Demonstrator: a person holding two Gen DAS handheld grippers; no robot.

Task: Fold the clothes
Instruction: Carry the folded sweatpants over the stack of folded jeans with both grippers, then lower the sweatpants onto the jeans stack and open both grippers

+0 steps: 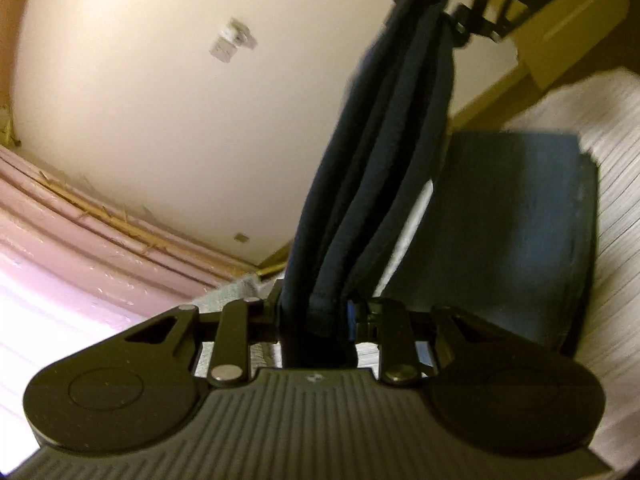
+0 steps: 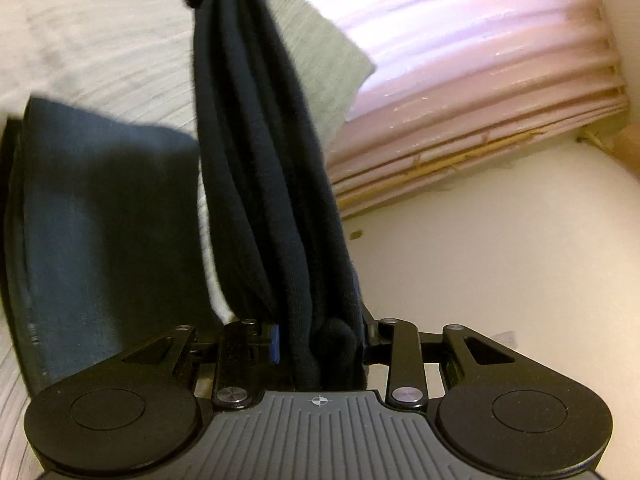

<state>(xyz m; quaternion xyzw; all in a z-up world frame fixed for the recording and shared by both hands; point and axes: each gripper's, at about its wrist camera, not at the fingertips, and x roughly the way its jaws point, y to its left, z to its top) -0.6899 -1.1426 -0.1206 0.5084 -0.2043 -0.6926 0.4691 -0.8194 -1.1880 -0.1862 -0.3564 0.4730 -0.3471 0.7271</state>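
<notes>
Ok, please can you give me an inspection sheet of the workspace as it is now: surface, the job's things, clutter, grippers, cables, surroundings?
Surface: bed with a pale striped cover.
Job's things: dark navy garment, bunched into a rope and stretched between both grippers; a folded blue garment and a folded grey garment lie on the bed.
Clutter: small scraps on the cream floor.
Grippers: left gripper shut on one end of the dark navy garment; right gripper shut on the other end.
Cables: nothing seen.
Surroundings: pink stacked mats beside the bed, a light wooden cabinet; pictures blurred.
</notes>
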